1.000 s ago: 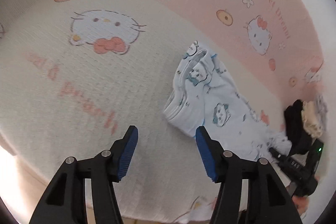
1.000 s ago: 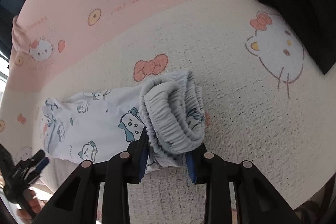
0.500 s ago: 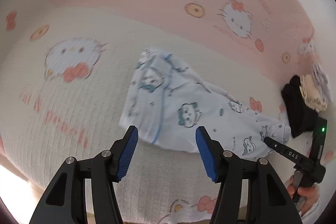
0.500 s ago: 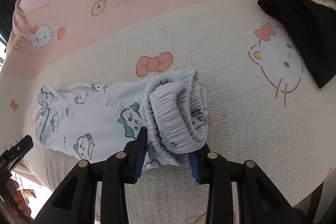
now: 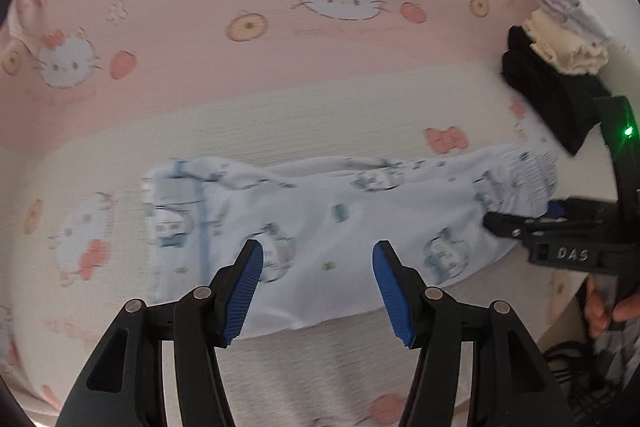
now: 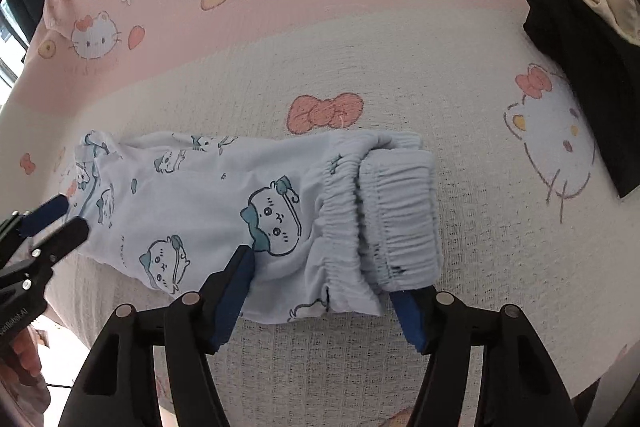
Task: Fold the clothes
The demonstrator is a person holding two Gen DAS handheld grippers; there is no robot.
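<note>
Since the earlier frame the right gripper [image 6: 324,297] has let go of the bunched waistband, its jaws opening around it, and the light blue printed trousers [image 6: 224,211] now lie flat and stretched out on the bed sheet [image 6: 400,59], a cream waffle cloth with a pink band and cartoon cats. Left of the trousers' middle the left gripper [image 5: 318,293] hovers over their near edge with jaws apart and nothing between them. Far right of the trousers sits a stack of folded clothes [image 5: 556,67], black below, cream and white above.
</note>
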